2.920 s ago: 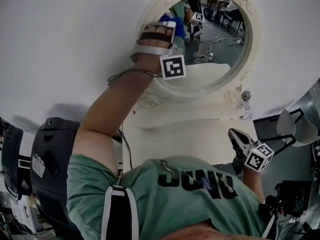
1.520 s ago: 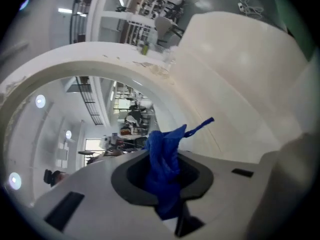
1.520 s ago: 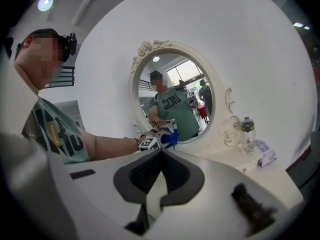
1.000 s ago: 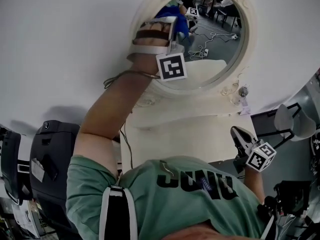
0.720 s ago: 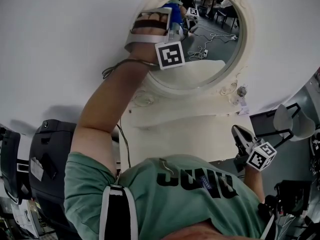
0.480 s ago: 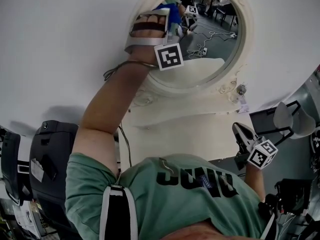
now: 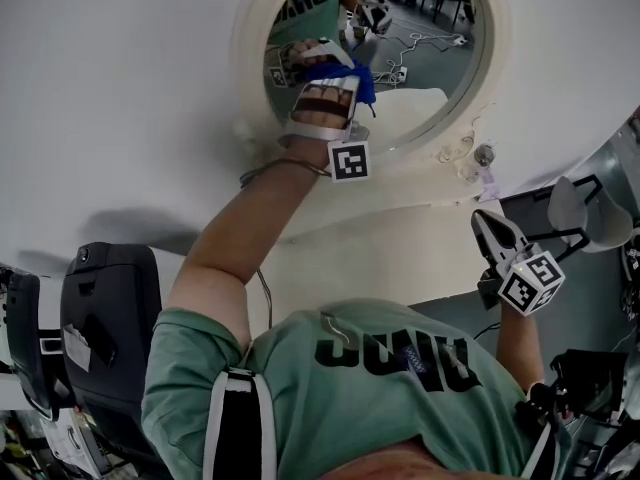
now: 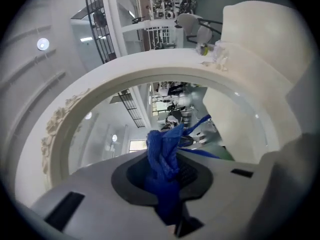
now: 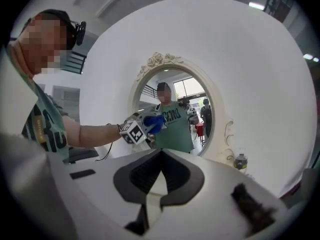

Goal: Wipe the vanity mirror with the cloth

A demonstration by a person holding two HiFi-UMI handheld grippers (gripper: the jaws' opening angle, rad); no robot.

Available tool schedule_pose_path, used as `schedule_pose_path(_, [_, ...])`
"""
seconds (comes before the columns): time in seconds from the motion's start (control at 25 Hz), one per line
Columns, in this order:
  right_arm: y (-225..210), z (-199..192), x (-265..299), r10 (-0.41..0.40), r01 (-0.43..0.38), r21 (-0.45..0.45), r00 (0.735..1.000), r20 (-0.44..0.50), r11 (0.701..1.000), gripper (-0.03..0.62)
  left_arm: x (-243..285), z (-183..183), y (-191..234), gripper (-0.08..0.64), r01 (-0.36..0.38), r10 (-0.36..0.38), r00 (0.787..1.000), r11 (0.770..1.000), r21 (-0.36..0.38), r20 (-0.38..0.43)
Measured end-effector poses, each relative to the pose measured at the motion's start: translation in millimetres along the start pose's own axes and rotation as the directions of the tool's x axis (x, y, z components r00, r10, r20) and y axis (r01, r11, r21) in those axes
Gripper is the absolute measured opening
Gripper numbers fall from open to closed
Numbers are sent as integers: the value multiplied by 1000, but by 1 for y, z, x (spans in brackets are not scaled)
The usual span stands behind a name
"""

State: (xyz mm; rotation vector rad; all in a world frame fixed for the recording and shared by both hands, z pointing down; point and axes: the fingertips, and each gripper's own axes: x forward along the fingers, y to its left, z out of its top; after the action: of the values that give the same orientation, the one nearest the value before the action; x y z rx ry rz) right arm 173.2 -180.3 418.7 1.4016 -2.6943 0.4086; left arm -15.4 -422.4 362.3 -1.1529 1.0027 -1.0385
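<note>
Cloth [image 8: 161, 149], blue and bunched, sits clamped between our left gripper's [image 8: 167, 171] fingers, plain only in that gripper's view; the head view places it against the vanity mirror's [image 7: 440, 58] glass, upper middle. Lower right, our right gripper [image 7: 492, 230] hangs with fingers pinched together, empty.

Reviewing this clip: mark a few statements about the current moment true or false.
1. The left hand-held gripper grips a blue cloth. True.
2. The right hand-held gripper presses on the mirror. False: it is held low, away from the glass, with nothing in it.
3. The mirror's frame is square. False: it is rounded, with carved ornament.
4. A small bottle stands by the frame's lower edge. True.
</note>
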Motion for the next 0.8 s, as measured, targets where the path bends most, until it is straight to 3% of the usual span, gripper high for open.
schedule_pose_path(0.12, [-10, 2, 4, -82, 79, -85, 996, -32, 993, 5, -2, 25, -75, 72, 99, -100, 995, 994, 48, 26])
schedule_pose_path(0.24, [-11, -3, 5, -106, 99, -111, 993, -59, 989, 5, -7, 43, -155, 74, 218, -224, 973, 970, 112, 47])
schedule_pose_path(0.4, [-9, -12, 3, -109, 97, -120, 989, -95, 988, 5, -21, 56, -252, 75, 429, -439, 898, 891, 149, 40])
schedule_pose_path(0.64, [-13, -19, -2, -120, 108, -108, 987, -104, 988, 5, -16, 66, -267, 72, 485, -491, 871, 867, 113, 30])
schedule_pose_path(0.8, [-11, -19, -1, -103, 94, -110, 991, -86, 989, 5, -19, 68, -269, 74, 543, -551, 834, 829, 138, 24])
